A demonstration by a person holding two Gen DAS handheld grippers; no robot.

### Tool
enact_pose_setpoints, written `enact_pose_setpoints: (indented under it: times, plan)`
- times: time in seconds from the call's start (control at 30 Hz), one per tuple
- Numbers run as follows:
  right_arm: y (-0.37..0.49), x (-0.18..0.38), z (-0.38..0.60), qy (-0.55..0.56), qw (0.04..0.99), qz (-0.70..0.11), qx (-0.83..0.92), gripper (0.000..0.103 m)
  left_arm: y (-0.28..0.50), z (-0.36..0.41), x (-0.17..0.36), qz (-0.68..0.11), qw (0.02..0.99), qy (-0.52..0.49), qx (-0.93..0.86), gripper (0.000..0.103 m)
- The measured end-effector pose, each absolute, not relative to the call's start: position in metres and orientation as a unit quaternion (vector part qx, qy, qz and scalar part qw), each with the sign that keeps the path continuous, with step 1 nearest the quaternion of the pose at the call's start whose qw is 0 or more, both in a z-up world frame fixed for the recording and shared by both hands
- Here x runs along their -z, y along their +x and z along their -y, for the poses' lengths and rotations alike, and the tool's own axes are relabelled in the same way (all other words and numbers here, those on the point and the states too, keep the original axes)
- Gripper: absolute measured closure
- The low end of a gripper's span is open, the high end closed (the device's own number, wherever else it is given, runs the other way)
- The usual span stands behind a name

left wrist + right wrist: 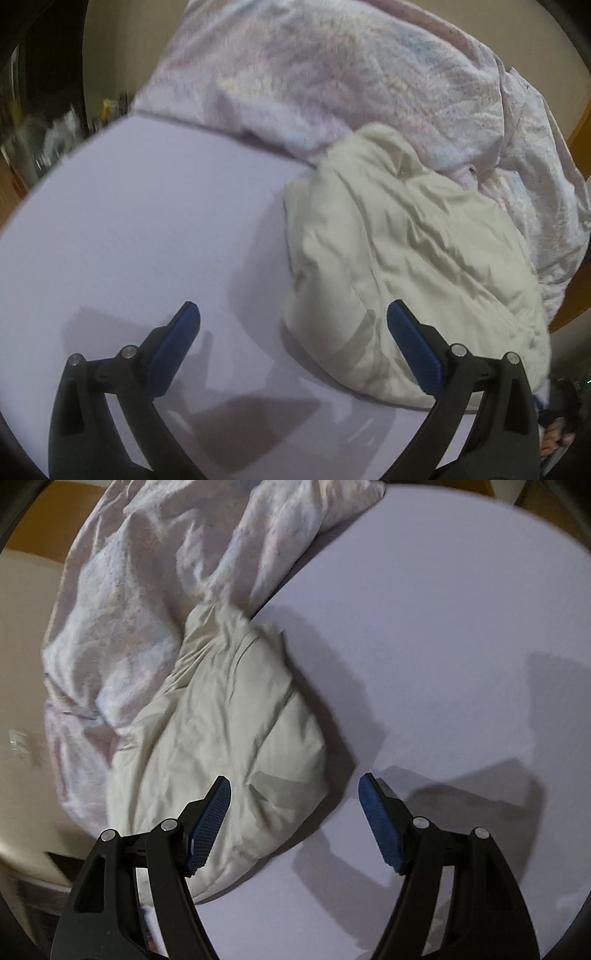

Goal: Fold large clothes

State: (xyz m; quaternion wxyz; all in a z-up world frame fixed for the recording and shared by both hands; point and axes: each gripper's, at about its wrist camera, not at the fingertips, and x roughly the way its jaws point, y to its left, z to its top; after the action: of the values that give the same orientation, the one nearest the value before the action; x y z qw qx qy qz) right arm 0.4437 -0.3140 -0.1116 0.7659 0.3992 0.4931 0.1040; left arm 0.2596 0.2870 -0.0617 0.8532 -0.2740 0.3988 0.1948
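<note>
A cream padded garment (pixel 399 258) lies bunched on the pale lilac bed surface (pixel 140 221), at the right of the left wrist view. In the right wrist view the garment (pixel 221 731) lies left of centre on the same surface (pixel 443 646). My left gripper (pixel 293 314) is open and empty above the garment's near left edge. My right gripper (pixel 294 786) is open and empty above the garment's near right edge. Both hover; neither touches cloth that I can see.
A crumpled pale patterned quilt (pixel 332 74) lies behind the garment; it also shows in the right wrist view (pixel 147 590). The bed's edge (pixel 55 173) drops off at the left, with cluttered things beyond. A wooden board (pixel 580 129) stands at the right.
</note>
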Motion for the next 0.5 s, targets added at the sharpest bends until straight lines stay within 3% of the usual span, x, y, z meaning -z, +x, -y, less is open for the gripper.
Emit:
enact_pose_setpoints:
  times: [0.13,0.23,0.43,0.5]
  plan:
    - [0.445,0.114,0.305,0.419,0.757,-0.485,-0.131,0.030,0.270,-0.278,0.073,-0.402,0.845,-0.303,-0.177,0.004]
    - [0.449,0.117,0.301,0.425,0.755,-0.481,-0.137,0.031,0.281,-0.274,0.081,-0.401,0.840,-0.323,-0.172,0.015]
    - [0.453,0.127,0.296,0.441,0.751,-0.473,-0.137,0.042,0.286,-0.272,0.090,-0.370,0.835,-0.376,-0.160,0.032]
    - [0.453,0.129,0.296,0.443,0.750,-0.472,-0.134,0.055,0.286,-0.273,0.091,-0.357,0.831,-0.394,-0.162,0.038]
